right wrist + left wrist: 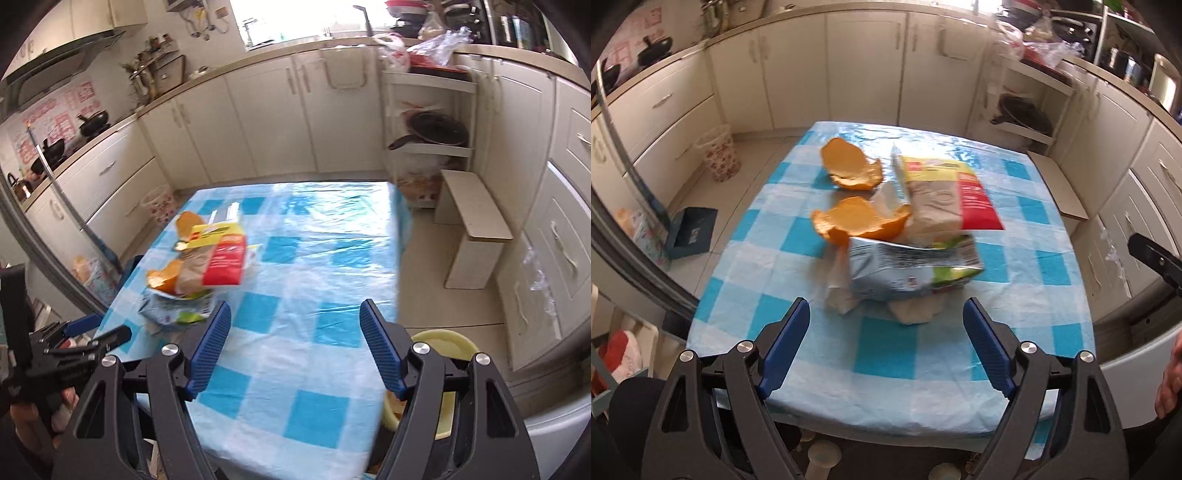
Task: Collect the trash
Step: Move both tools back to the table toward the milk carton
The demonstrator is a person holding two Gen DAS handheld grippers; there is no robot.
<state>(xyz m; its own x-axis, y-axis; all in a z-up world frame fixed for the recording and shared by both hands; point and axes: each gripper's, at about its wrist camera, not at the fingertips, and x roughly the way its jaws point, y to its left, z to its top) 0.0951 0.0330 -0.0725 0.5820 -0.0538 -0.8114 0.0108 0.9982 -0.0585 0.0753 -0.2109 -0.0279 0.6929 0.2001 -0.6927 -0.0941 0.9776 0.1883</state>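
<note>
**Both claws apart above the checked table, trash heaped at its middle**

In the left wrist view the left gripper (pixel 886 347) fills the bottom of the frame, its blue-padded jaws spread wide with nothing between them but the blue-and-white checked tablecloth (pixel 894 354). Just above the jaws, at the centre of the frame, sits the trash pile. A silver-blue snack bag (pixel 908 266) lies nearest, on top of crumpled white paper (pixel 916 314). Behind it lies a yellow-and-red wrapper (pixel 956 195). Two orange peels lie left of the wrappers: one (pixel 860 221) touching the snack bag, the other (pixel 849 166) further up the frame. A floral waste bin (pixel 720 155) stands on the floor at the left, beside the cabinets.

In the right wrist view the right gripper (pixel 295 347) also stands with jaws apart and empty, over the cloth at the bottom centre. The trash pile lies left of centre here, well clear of its pads. A yellow basin (pixel 443 343) shows at the lower right, off the table edge.
</note>
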